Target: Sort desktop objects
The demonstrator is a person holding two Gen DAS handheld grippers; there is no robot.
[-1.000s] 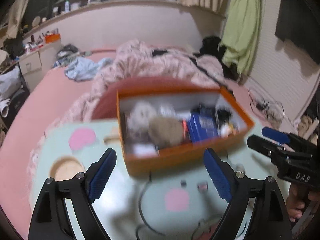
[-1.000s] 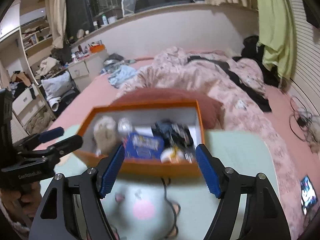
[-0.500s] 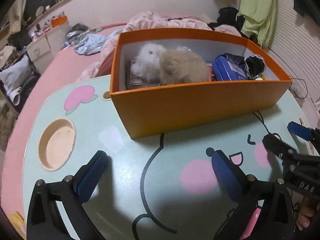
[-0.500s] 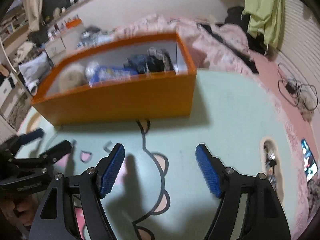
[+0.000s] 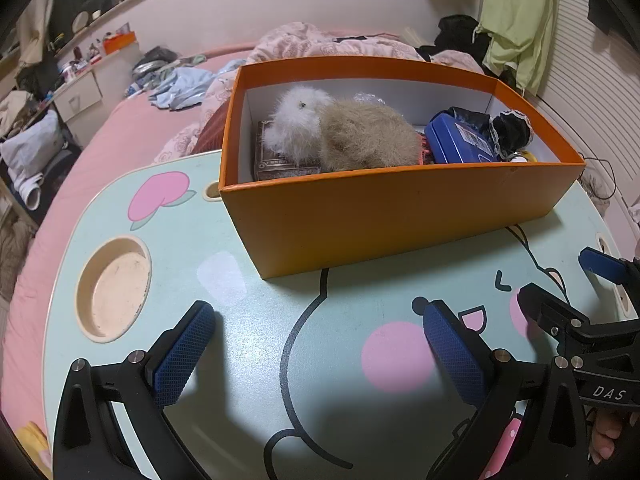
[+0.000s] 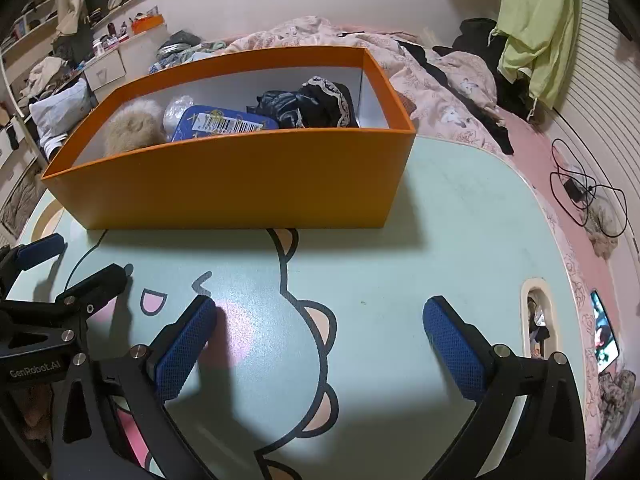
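Left hand-held gripper [image 5: 318, 334]: jaws spread fully wide, nothing between the blue cross-hatched pads, poised over the surface [image 5: 256, 360] in front of the orange box [image 5: 392, 216]. Right hand-held gripper [image 6: 320, 330]: jaws opening, wider than a second ago, likewise empty.

Compared with a second earlier, both views have tipped downward; the orange box, then blurred and small in mid-frame, now sits sharp in the upper half, and the printed cartoon face fills the foreground.

The left wrist view alone shows the round recessed cup holder [image 5: 114, 284] to the left of the box, and a white-and-tan fluffy toy [image 5: 340, 132] lying at the box's left end over a dark patterned case [image 5: 276, 164]. The right wrist view alone shows the oval slot [image 6: 538, 320] to the right of the box and a lit phone screen [image 6: 605, 334] on the bed beyond the surface's edge.

Inside the box, right of the toy: a glossy blue tin [image 6: 224, 122] with a barcode label, and black lace-trimmed fabric [image 6: 320, 104]; possibly leather beside it, though folds obscure this. The box is matte cardboard, white inside; the surface is smooth pale green.
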